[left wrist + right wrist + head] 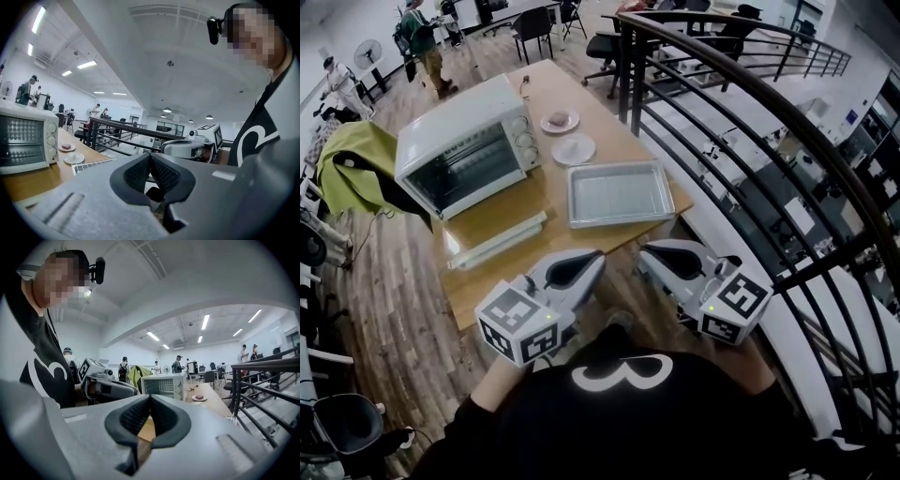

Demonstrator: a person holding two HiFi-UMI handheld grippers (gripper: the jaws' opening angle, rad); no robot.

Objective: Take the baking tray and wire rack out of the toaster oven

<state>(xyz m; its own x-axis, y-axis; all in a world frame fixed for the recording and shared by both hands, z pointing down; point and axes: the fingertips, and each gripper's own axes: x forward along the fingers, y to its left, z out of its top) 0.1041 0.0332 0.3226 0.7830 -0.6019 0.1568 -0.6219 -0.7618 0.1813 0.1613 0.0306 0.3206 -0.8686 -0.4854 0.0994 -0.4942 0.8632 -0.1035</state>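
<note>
The white toaster oven (464, 150) stands on the left of the wooden table (581, 94). Its door looks folded down, with the pale handle bar (497, 241) toward me. The silver baking tray (619, 194) lies on the table right of the oven. Thin parallel wires inside it look like the wire rack (91, 164). My left gripper (598, 260) and right gripper (645, 253) hover off the table's near edge, close to my chest, tips toward each other. Both are shut and empty, as the left gripper view (150, 157) and the right gripper view (150, 399) show.
Two small plates (560, 121) (574, 149) sit behind the tray, beside the oven's knobs. A dark metal railing (741, 103) runs along the table's right side. A green cloth (352, 159) hangs over a chair at the left. People stand at the far end of the room.
</note>
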